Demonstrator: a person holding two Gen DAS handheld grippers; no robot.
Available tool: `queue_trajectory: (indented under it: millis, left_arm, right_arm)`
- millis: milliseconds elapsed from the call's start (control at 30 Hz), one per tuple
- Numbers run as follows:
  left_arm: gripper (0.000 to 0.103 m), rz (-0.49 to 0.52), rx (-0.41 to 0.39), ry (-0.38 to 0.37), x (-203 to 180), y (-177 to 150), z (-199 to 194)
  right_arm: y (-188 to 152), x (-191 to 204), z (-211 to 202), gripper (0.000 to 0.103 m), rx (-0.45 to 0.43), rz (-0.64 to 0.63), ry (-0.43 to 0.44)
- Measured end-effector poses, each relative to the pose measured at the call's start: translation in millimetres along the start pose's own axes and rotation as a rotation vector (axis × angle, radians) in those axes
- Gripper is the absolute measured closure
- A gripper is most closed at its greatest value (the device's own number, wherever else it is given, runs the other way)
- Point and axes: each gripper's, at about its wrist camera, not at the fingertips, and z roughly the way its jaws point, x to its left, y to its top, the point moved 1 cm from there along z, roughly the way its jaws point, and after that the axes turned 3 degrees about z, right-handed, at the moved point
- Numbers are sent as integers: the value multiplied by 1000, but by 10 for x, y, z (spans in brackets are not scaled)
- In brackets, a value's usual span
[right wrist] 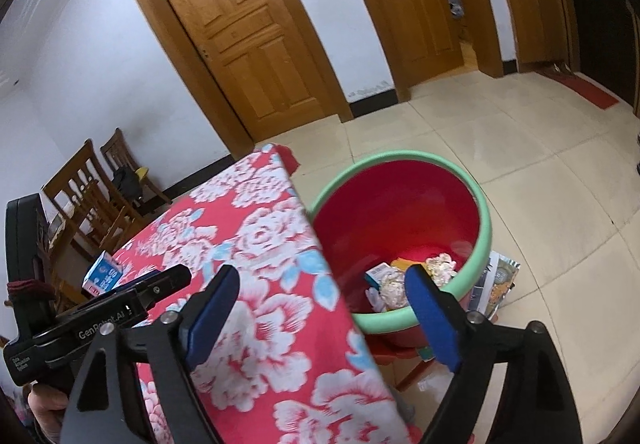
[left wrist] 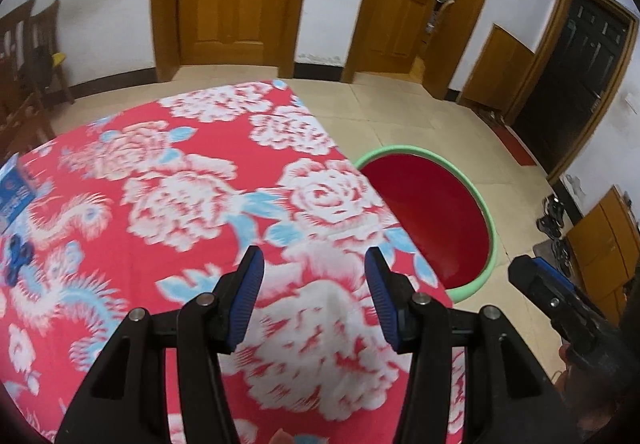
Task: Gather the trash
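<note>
Beside the desk [right wrist: 256, 324], the red bin [right wrist: 486, 228] catches scraps; right tongs [right wrist: 324, 316] and left tongs [left wrist: 314, 300] gape empty.

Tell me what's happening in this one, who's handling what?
A person holds a gripper in each hand above a table with a red floral cloth. Both the left gripper and the right gripper are open and empty. Beside the table, a red bucket with a green rim already contains crumpled paper and a small box. A blue-and-white carton and a blue fidget spinner remain on the table.
</note>
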Motion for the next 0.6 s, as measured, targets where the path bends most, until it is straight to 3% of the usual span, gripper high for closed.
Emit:
queue_trajectory:
  millis: [600]
  left_arm:
    - [51,-107,-118,208,562,-401,-820]
  right_arm:
    - [-317,781,-299,9,-65,-181,55]
